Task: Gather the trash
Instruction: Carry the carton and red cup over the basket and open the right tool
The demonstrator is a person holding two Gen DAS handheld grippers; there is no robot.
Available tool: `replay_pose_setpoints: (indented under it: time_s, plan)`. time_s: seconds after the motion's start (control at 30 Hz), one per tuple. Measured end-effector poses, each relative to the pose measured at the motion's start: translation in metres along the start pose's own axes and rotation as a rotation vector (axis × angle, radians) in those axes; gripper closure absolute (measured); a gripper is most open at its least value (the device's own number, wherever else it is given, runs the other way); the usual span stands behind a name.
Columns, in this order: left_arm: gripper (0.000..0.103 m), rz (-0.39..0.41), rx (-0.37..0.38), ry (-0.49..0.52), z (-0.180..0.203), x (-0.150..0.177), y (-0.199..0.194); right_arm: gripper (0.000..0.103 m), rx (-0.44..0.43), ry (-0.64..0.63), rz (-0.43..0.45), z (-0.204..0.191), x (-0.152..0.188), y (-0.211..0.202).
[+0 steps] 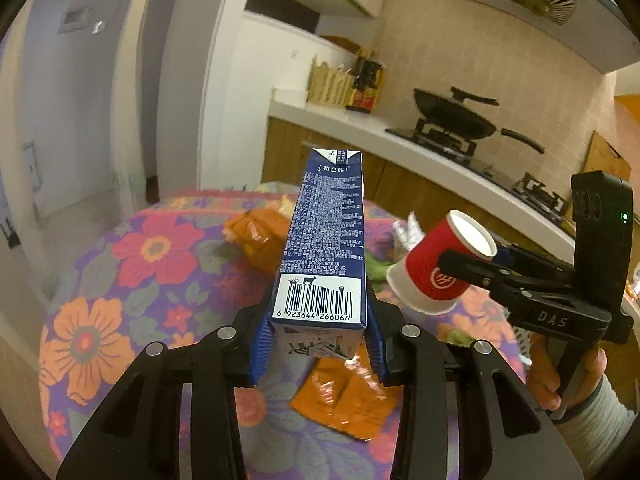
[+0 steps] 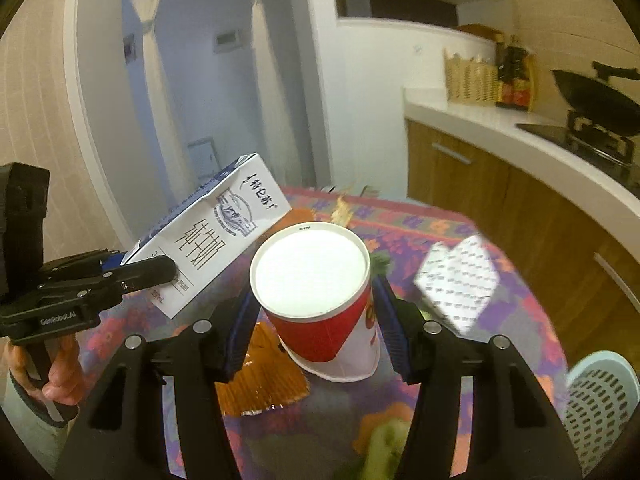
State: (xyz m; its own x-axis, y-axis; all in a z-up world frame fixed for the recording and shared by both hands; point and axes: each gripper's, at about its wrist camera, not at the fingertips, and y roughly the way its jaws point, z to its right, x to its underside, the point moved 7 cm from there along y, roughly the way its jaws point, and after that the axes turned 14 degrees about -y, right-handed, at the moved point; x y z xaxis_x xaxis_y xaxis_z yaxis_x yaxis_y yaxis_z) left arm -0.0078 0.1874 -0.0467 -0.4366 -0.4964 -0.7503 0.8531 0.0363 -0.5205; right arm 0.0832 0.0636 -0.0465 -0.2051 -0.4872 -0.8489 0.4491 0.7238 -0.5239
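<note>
Left gripper (image 1: 318, 336) clamped on milk carton (image 1: 326, 236); right gripper (image 2: 314, 320) clamped on paper cup (image 2: 320, 300). Basket (image 2: 600, 400) at 4 o'clock. Risk: tilted cup slips from its light pinch.

the left wrist view looks forward along its own black two-finger gripper (image 1: 318, 344), close above the round table with the purple floral cloth (image 1: 120, 280), facing the white kitchen counter (image 1: 360, 120). the right wrist view looks the same way along the other black two-finger gripper (image 2: 320, 320), just as near the cloth (image 2: 520, 280). both views share the table, the counter and the black wok (image 1: 456, 114) (image 2: 596, 100); each catches the other gripper at its edge (image 1: 476, 266) (image 2: 136, 270).
</note>
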Motion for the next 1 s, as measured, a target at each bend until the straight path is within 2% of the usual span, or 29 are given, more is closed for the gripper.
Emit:
replay_pose_setpoints:
  time_s: [0.23, 0.37, 0.53, 0.7, 0.83, 1.0]
  plan:
    - [0.066, 0.003, 0.073, 0.077, 0.058, 0.0, -0.005, 0.051, 0.098, 0.052, 0.054, 0.043, 0.012, -0.061]
    - [0.066, -0.048, 0.16, 0.073, 0.101, 0.014, 0.008, 0.051, 0.181, 0.092, 0.063, 0.073, 0.029, -0.097]
    - [0.066, -0.126, 0.225, 0.121, 0.159, 0.039, 0.035, 0.051, 0.299, 0.177, 0.045, 0.119, 0.07, -0.138]
    - [0.066, -0.191, 0.247, 0.199, 0.208, 0.06, 0.061, 0.051, 0.389, 0.29, 0.021, 0.165, 0.117, -0.173]
    - [0.066, -0.258, 0.267, 0.232, 0.242, 0.079, 0.084, 0.051, 0.436, 0.38, 0.007, 0.194, 0.151, -0.19]
    - [0.066, -0.338, 0.266, 0.235, 0.277, 0.115, 0.112, 0.051, 0.478, 0.464, -0.027, 0.222, 0.187, -0.191]
